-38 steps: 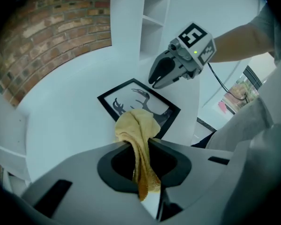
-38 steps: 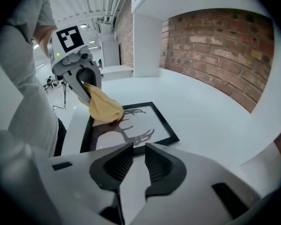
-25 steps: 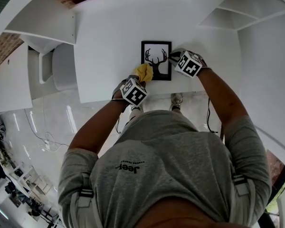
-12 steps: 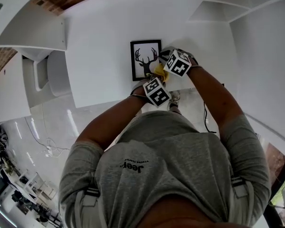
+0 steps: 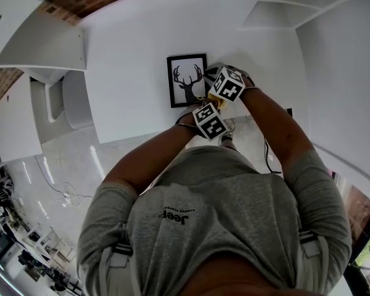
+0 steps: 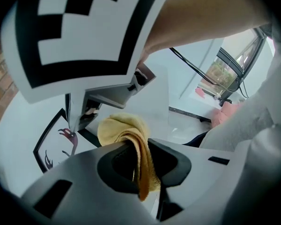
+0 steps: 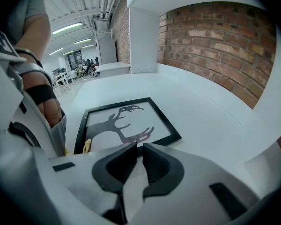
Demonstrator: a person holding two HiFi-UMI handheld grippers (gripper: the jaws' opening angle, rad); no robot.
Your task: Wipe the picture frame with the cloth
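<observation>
One pass looks done: left gripper (image 6: 140,165), clamped on the cloth (image 6: 122,128), has crossed the near edge of the picture frame (image 5: 187,81) toward right gripper (image 7: 139,154), its empty jaws just narrowed almost together.

- Grey short-sleeved T-shirt (image 5: 222,227): a dark "Jeep" print (image 5: 174,216) is carried on the front.
- Grey webbing straps (image 5: 114,251), banded in a darker tone, are seen at both sides of the shirt.
- Left gripper (image 6: 140,149): light grey shell with black moulded jaw pads. A white cube (image 5: 209,121) with black square markers is fitted.
- Right gripper (image 7: 138,151): same grey shell, with ribbed black pads and a matching marker cube (image 5: 229,84).
- Dark wrist bands (image 7: 40,93) are worn.
- A thin black cable (image 6: 196,69) is run beside the right forearm.
</observation>
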